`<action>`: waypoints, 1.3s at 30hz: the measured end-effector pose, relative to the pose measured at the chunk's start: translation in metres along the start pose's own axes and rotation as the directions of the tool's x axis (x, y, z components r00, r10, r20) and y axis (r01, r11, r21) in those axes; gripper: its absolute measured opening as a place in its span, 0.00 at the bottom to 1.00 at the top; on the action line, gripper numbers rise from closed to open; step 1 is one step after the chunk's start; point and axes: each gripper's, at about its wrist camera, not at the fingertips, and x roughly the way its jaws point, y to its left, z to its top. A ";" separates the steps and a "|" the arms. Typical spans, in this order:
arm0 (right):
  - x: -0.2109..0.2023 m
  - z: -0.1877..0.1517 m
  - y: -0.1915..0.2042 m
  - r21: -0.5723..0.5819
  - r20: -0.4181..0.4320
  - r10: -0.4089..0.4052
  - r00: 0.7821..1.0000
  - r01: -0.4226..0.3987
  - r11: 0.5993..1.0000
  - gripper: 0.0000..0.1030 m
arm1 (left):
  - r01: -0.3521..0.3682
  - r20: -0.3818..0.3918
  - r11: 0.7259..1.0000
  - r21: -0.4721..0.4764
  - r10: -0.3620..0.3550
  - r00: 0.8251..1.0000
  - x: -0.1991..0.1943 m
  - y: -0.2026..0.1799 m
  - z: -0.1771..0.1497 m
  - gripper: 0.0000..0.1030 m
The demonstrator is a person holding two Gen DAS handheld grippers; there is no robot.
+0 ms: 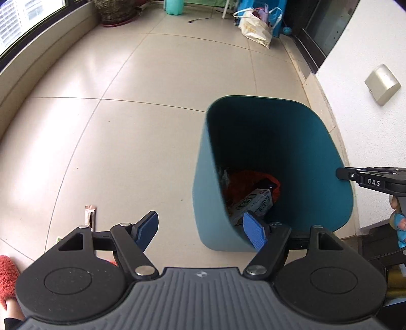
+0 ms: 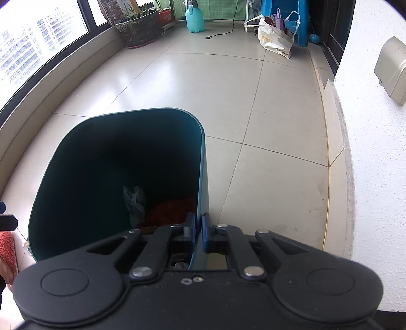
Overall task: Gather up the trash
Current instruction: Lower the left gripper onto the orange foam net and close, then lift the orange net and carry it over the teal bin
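Note:
A teal trash bin point(image 1: 210, 203) stands on the tiled floor, also seen in the right wrist view point(image 2: 101, 157). Inside lie an orange wrapper point(image 1: 253, 180), a printed white carton point(image 1: 256, 203) and a crumpled grey bag point(image 2: 134, 200). My left gripper point(image 1: 200, 232) is open and empty, straddling the bin's near-left wall: one pad outside, one inside. My right gripper point(image 2: 199, 229) is shut on the bin's right rim, one finger inside and one outside. Its fingers show at the right edge of the left wrist view point(image 1: 365, 177).
A white wall point(image 2: 375, 177) runs close on the right with a beige box point(image 2: 393, 68) mounted on it. At the far end stand a plant pot point(image 2: 142, 28), a teal sprayer bottle point(image 2: 194, 19) and a white bag point(image 2: 275, 38). A red slipper point(image 1: 7, 276) is at lower left.

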 end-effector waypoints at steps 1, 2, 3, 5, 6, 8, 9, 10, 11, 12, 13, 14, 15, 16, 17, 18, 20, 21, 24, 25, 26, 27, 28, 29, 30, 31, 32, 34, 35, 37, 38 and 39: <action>0.000 0.000 0.000 0.001 0.000 -0.001 1.000 0.001 1.000 0.04 | -0.007 0.002 1.000 -0.020 0.007 1.000 -0.001 0.010 -0.003 0.71; 0.000 0.000 0.000 0.001 0.000 -0.001 1.000 0.001 1.000 0.04 | -0.010 0.003 0.999 -0.040 0.010 1.000 0.001 0.020 -0.007 0.71; 0.000 0.000 0.001 0.002 -0.001 -0.001 1.000 0.001 1.000 0.05 | -0.017 0.003 0.998 -0.061 0.017 1.000 0.003 0.031 -0.011 0.71; 0.000 0.000 0.001 -0.002 -0.001 -0.005 1.000 0.005 1.000 0.05 | -0.045 -0.010 0.994 -0.097 0.044 0.999 0.009 0.051 -0.019 0.71; 0.000 -0.001 0.001 -0.004 -0.001 -0.007 1.000 0.007 1.000 0.05 | -0.059 -0.020 0.992 -0.112 0.057 0.998 0.015 0.061 -0.024 0.71; 0.001 -0.001 0.002 -0.007 -0.001 -0.010 1.000 0.010 1.000 0.05 | -0.074 -0.043 0.988 -0.133 0.069 0.997 0.028 0.077 -0.036 0.71; 0.001 -0.001 0.003 -0.008 -0.001 -0.012 1.000 0.012 1.000 0.05 | -0.082 -0.058 0.986 -0.143 0.075 0.996 0.037 0.084 -0.042 0.71; 0.001 -0.001 0.003 -0.010 -0.001 -0.014 1.000 0.014 1.000 0.05 | -0.092 -0.074 0.984 -0.152 0.081 0.994 0.047 0.089 -0.047 0.71; 0.001 -0.001 0.004 -0.011 -0.002 -0.016 1.000 0.016 1.000 0.05 | -0.097 -0.089 0.982 -0.161 0.084 0.992 0.058 0.096 -0.053 0.71; 0.000 -0.001 0.004 -0.012 -0.002 -0.018 1.000 0.018 1.000 0.05 | -0.103 -0.104 0.981 -0.167 0.087 0.991 0.069 0.101 -0.058 0.71; 0.000 -0.001 0.005 -0.014 -0.002 -0.020 1.000 0.020 1.000 0.05 | -0.115 -0.126 0.977 -0.177 0.093 0.988 0.081 0.105 -0.062 0.71; 0.000 -0.001 0.005 -0.018 -0.002 -0.021 1.000 0.021 1.000 0.05 | -0.120 -0.156 0.975 -0.188 0.091 0.984 0.094 0.110 -0.067 0.71; 0.000 -0.001 0.005 -0.021 -0.002 -0.022 1.000 0.022 1.000 0.05 | -0.117 -0.180 0.975 -0.190 0.083 0.980 0.106 0.113 -0.071 0.71; 0.000 -0.001 0.006 -0.023 -0.002 -0.023 1.000 0.023 0.999 0.06 | -0.124 -0.205 0.974 -0.191 0.084 0.975 0.116 0.118 -0.079 0.71; -0.001 -0.001 0.006 -0.025 -0.003 -0.023 1.000 0.023 0.999 0.06 | -0.136 -0.228 0.973 -0.185 0.092 0.969 0.127 0.120 -0.084 0.71; -0.001 -0.001 0.006 -0.025 -0.003 -0.022 1.000 0.022 0.999 0.06 | -0.146 -0.248 0.974 -0.176 0.099 0.964 0.133 0.125 -0.092 0.71; 0.000 -0.001 0.007 -0.028 -0.005 -0.023 1.000 0.022 0.999 0.06 | -0.164 -0.290 0.971 -0.174 0.109 0.951 0.151 0.131 -0.101 0.71; 0.000 -0.001 0.007 -0.029 -0.006 -0.023 1.000 0.022 0.999 0.06 | -0.170 -0.304 0.971 -0.168 0.113 0.946 0.159 0.131 -0.107 0.71; 0.001 -0.001 0.008 -0.030 -0.010 -0.021 1.000 0.021 0.999 0.06 | -0.239 -0.348 0.966 -0.101 0.191 0.918 0.183 0.136 -0.118 0.71; 0.001 -0.001 0.008 -0.030 -0.012 -0.021 1.000 0.020 0.999 0.07 | -0.251 -0.362 0.964 -0.087 0.204 0.909 0.190 0.138 -0.122 0.71; 0.001 0.000 0.008 -0.031 -0.014 -0.020 1.000 0.020 0.999 0.07 | -0.262 -0.378 0.961 -0.085 0.212 0.901 0.198 0.141 -0.124 0.71; 0.002 0.000 0.008 -0.033 -0.017 -0.020 1.000 0.019 0.999 0.07 | -0.267 -0.390 0.959 -0.091 0.212 0.896 0.205 0.146 -0.127 0.71; 0.003 -0.001 0.008 -0.033 -0.022 -0.020 1.000 0.019 0.999 0.07 | -0.264 -0.398 0.959 -0.101 0.204 0.894 0.212 0.150 -0.130 0.71; 0.004 -0.001 0.008 -0.034 -0.027 -0.020 0.999 0.019 0.999 0.07 | -0.261 -0.406 0.959 -0.108 0.197 0.892 0.217 0.153 -0.132 0.71; 0.006 -0.001 0.008 -0.036 -0.033 -0.021 0.999 0.019 0.999 0.07 | -0.262 -0.414 0.959 -0.109 0.195 0.889 0.221 0.154 -0.133 0.71; 0.007 -0.001 0.008 -0.039 -0.038 -0.021 0.999 0.020 0.999 0.07 | -0.264 -0.423 0.958 -0.110 0.195 0.885 0.225 0.155 -0.135 0.71; 0.008 -0.001 0.008 -0.040 -0.042 -0.022 0.999 0.021 0.999 0.07 | -0.264 -0.433 0.958 -0.113 0.192 0.881 0.230 0.157 -0.136 0.71; 0.010 -0.001 0.008 -0.041 -0.048 -0.024 0.999 0.022 0.999 0.07 | -0.270 -0.446 0.955 -0.121 0.191 0.874 0.235 0.160 -0.138 0.71; 0.011 0.000 0.008 -0.042 -0.048 -0.024 0.999 0.022 0.999 0.07 | -0.277 -0.447 0.953 -0.124 0.195 0.873 0.237 0.162 -0.139 0.71; 0.012 0.000 0.007 -0.043 -0.048 -0.025 0.999 0.023 0.999 0.07 | -0.301 -0.433 0.947 -0.115 0.225 0.873 0.238 0.163 -0.140 0.70; 0.012 0.000 0.007 -0.043 -0.049 -0.025 0.998 0.023 0.999 0.07 | -0.311 -0.429 0.945 -0.104 0.239 0.871 0.240 0.162 -0.141 0.62; 0.013 0.000 0.007 -0.043 -0.051 -0.026 0.998 0.024 0.999 0.07 | -0.309 -0.434 0.946 -0.098 0.239 0.868 0.241 0.162 -0.141 0.49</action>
